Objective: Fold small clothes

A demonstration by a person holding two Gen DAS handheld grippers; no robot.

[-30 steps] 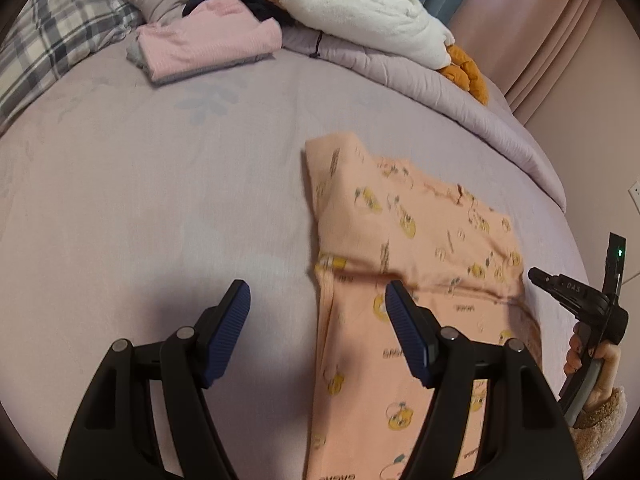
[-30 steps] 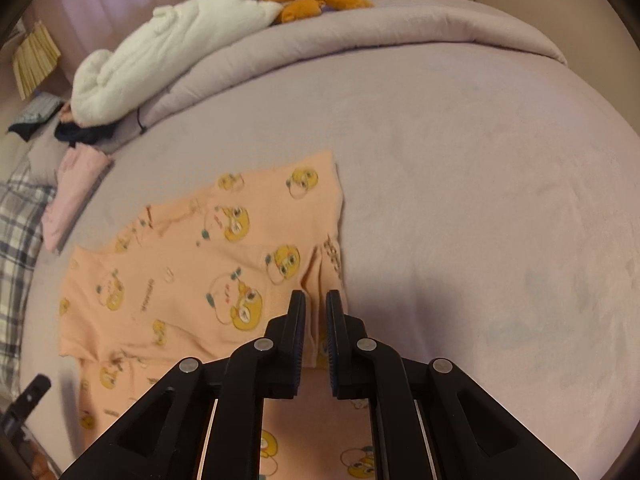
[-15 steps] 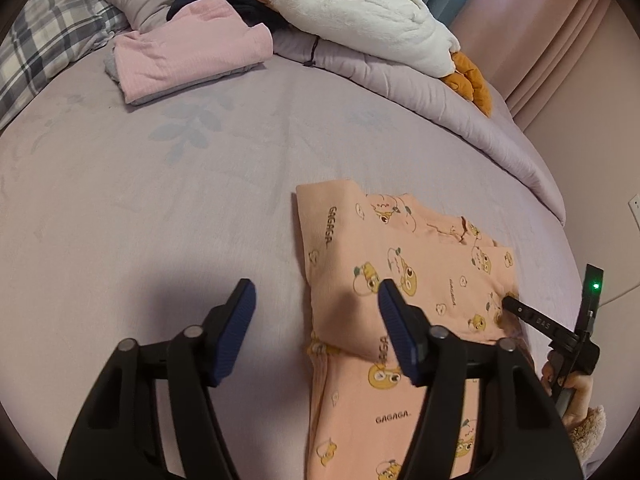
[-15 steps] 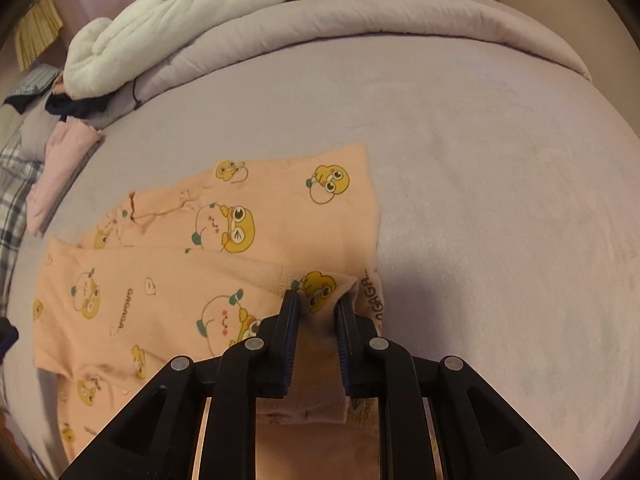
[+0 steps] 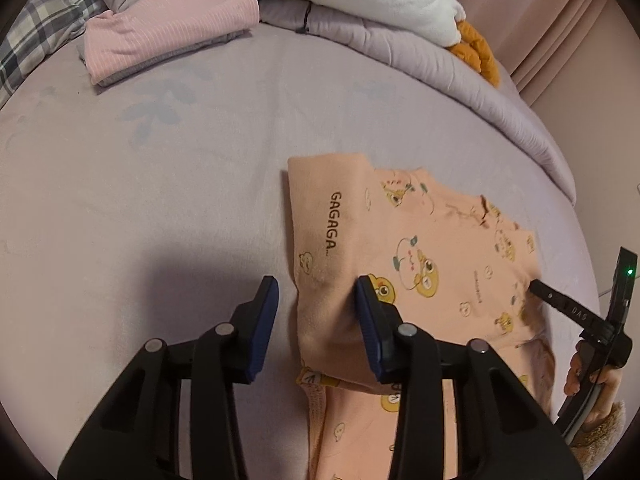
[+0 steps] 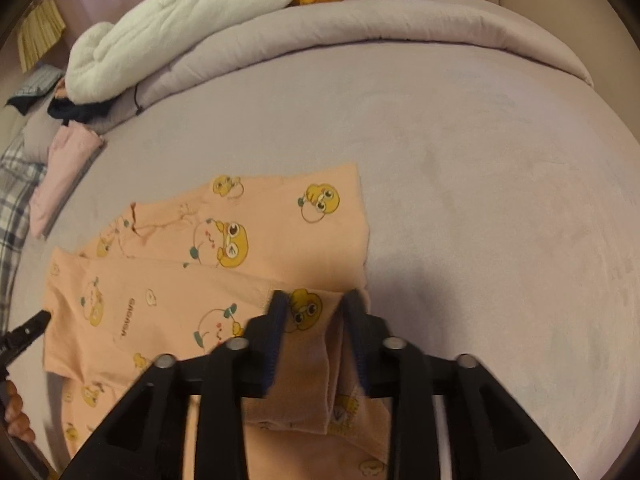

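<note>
Peach printed garment [image 5: 420, 264], partly folded, flat on the lilac bed [image 5: 160, 208], with 1 sleeve panel marked "GAGAGA" turned inward along its left edge. Left gripper [image 5: 316, 312] poised over that left edge, jaws closing, edge of the folded panel between the 2 blue pads [image 5: 370, 324] but not pressed; left pad over bare sheet, right pad over the cloth. Right gripper [image 6: 316, 316] at the opposite edge of the garment [image 6: 224, 248], jaws opening, a raised fold of fabric standing between its fingers; contact with the pads cannot be told. Right gripper also visible at the right rim of the left wrist view, held in a hand [image 5: 596, 380]. Folded pink garment [image 5: 168, 32] well apart near the pillows.
</note>
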